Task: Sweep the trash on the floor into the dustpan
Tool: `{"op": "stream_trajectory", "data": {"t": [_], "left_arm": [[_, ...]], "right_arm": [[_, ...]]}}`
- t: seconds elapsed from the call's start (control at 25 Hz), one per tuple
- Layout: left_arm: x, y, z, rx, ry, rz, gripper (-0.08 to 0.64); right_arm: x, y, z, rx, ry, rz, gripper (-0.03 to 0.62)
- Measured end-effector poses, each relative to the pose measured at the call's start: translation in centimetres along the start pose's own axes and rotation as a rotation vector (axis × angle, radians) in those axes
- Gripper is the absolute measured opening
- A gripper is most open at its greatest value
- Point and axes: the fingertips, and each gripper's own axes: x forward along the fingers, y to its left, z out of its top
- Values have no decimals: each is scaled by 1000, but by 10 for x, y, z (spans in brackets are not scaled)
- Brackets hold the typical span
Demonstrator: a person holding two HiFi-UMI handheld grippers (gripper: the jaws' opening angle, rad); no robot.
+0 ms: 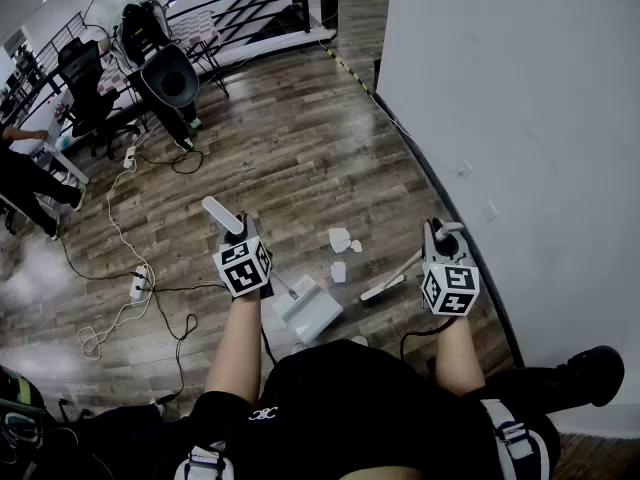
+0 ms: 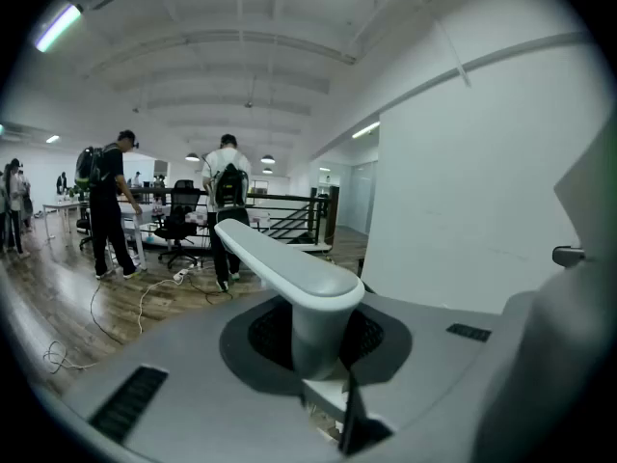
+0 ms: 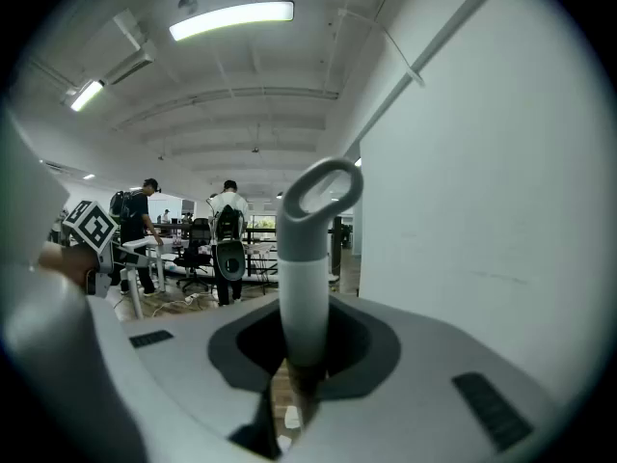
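Left gripper [image 1: 244, 264]: jaws clamping on the dustpan [image 1: 310, 309] handle, which is rising up-left past the marker cube.
Right gripper [image 1: 449, 276]: jaws gripping the brush [image 1: 386, 287] handle, its loop end sticking out above.
Dustpan: resting on the wood floor [image 1: 300, 148], lower centre of the head view, just right of the left gripper.
Trash [image 1: 340, 239]: white scraps lying mid-frame, between the grippers; one scrap [image 1: 338, 272] sitting just above the pan's upper right corner; a smaller bit beside the upper one.
Key relation: the scraps are lying up-left of the brush tip and above the pan; the brush's long axis is slanting from the right gripper down-left toward the pan; the brush tip is nearer the low scrap than the left gripper is.
Next move, as a judgement: the brush is needing to reach above the scraps, then drag down-left.
Writing: none readable; only black-and-white squares on the cubes.
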Motion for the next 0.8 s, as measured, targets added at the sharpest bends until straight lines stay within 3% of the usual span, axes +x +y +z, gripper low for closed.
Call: {"op": "stream_trajectory", "data": {"t": [0.56, 0.8], "left_arm": [[-2, 45, -15, 3, 8, 14, 57], [2, 82, -15, -7, -7, 24, 57]], "right_arm": [[1, 21, -1, 34, -9, -45, 64], [2, 55, 4, 13, -11, -41, 64]]}}
